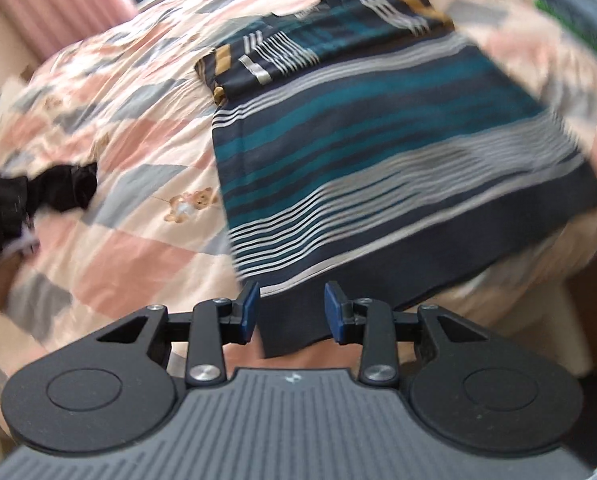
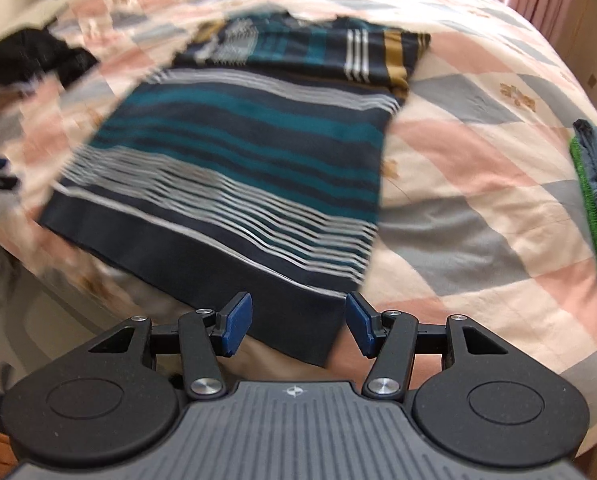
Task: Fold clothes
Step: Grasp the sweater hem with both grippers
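Both my hand-held grippers, left (image 1: 291,312) and right (image 2: 299,322), stand apart and empty at the hem corners of the striped shirt (image 2: 238,152). It lies flat on the bed (image 2: 478,184), sleeves seemingly tucked in; I judge the lengthwise fold remains.
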Demonstrator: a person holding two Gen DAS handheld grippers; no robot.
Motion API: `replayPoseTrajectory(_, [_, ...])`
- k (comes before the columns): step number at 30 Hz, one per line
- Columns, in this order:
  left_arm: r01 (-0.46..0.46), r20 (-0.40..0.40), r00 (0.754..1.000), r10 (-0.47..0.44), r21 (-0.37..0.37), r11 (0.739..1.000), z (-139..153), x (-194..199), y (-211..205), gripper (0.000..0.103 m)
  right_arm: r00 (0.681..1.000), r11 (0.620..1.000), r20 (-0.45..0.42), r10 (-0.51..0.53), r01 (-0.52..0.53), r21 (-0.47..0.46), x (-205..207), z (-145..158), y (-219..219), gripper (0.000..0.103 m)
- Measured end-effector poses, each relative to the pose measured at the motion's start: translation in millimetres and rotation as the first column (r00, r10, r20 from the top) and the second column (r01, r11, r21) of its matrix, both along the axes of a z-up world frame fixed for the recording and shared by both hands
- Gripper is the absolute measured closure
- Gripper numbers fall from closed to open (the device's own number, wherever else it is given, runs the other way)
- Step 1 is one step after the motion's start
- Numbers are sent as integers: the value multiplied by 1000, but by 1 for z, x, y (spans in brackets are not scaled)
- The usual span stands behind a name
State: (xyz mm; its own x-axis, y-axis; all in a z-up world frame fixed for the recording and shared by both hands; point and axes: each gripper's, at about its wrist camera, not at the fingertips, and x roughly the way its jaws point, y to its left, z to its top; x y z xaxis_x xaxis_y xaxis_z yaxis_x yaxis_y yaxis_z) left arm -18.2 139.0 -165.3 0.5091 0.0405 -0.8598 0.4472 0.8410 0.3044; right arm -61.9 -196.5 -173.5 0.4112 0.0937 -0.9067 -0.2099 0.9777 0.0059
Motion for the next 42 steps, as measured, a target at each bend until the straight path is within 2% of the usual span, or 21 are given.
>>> replayPoseTrajectory(3, [116, 20, 993, -119, 90, 989, -23, 6, 14, 72, 1000, 998, 4, 24, -24, -58, 5, -14, -2, 48])
replayPoseTrajectory(6, [270, 38, 958, -283, 194, 943, -47, 7, 30, 72, 992, 983, 50, 119, -110, -148, 3, -22, -2, 46])
replayPoseTrajectory(8, [384, 48, 910, -412, 277, 881, -62, 2, 41, 72, 978, 959, 76, 192, -171, -226, 0, -30, -1, 45])
replayPoseTrajectory(10, [485, 47, 844, -535, 360, 797, -77, -3, 52, 70, 957, 920, 78, 280, -244, -307, -4, -42, -4, 45])
replayPoseTrajectory(12, [582, 28, 752, -659, 442, 682, -97, -8, 63, 70, 921, 858, 62, 385, -332, -393, -11, -55, -4, 45])
replayPoseTrajectory(14, [663, 5, 643, -766, 496, 561, -115, -15, 74, 69, 870, 775, 34, 492, -420, -471, -20, -69, -5, 45])
replayPoseTrajectory(18, [753, -35, 412, -910, 575, 319, -148, -24, 93, 69, 733, 580, -19, 680, -553, -598, -36, -98, -7, 45])
replayPoseTrajectory(23, [744, -49, 194, -980, 659, 114, -184, -30, 119, 67, 490, 295, -75, 868, -632, -717, -56, -131, -12, 45])
replayPoseTrajectory(25, [724, -43, 117, -992, 688, 56, -192, -30, 127, 67, 398, 212, -72, 915, -622, -754, -62, -137, -14, 45])
replayPoseTrajectory(27, [704, -13, 74, -997, 709, 43, -197, -28, 127, 60, 309, 136, -71, 948, -601, -787, -68, -143, -14, 42])
replayPoseTrajectory(31, [710, 19, 47, -999, 703, 47, -202, -19, 124, 55, 170, 32, -78, 982, -565, -824, -70, -154, -11, 41])
replayPoseTrajectory(32, [720, 20, 44, -999, 693, 45, -202, -17, 125, 60, 148, 16, -83, 986, -571, -821, -67, -155, -9, 44])
replayPoseTrajectory(33, [739, 12, 43, -999, 673, 40, -201, -15, 125, 74, 149, 20, -89, 985, -605, -796, -62, -152, -4, 56])
replayPoseTrajectory(34, [761, 1, 45, -999, 648, 35, -197, -15, 125, 80, 154, 27, -95, 983, -642, -766, -57, -148, 1, 64])
replayPoseTrajectory(35, [777, 0, 46, -999, 628, 36, -193, -13, 126, 86, 173, 45, -106, 979, -698, -715, -51, -140, 5, 79])
replayPoseTrajectory(36, [793, 10, 52, -999, 607, 48, -186, -11, 124, 89, 206, 88, -100, 973, -738, -669, -43, -131, 8, 86])
replayPoseTrajectory(37, [816, 20, 73, -997, 573, 71, -176, -8, 121, 89, 242, 133, -92, 966, -771, -622, -33, -121, 11, 89])
replayPoseTrajectory(38, [842, 32, 115, -993, 527, 115, -163, -5, 117, 90, 298, 206, -80, 951, -807, -554, -17, -108, 13, 91])
replayPoseTrajectory(39, [864, 43, 158, -986, 477, 160, -150, -1, 112, 91, 368, 292, -71, 927, -828, -479, -2, -94, 15, 95])
replayPoseTrajectory(40, [883, 50, 218, -975, 416, 218, -135, 8, 105, 91, 445, 387, -58, 893, -828, -405, 16, -81, 15, 95])
replayPoseTrajectory(42, [895, 46, 376, -926, 240, 375, -102, 38, 91, 92, 615, 592, -64, 786, -778, -208, 59, -54, 12, 96])
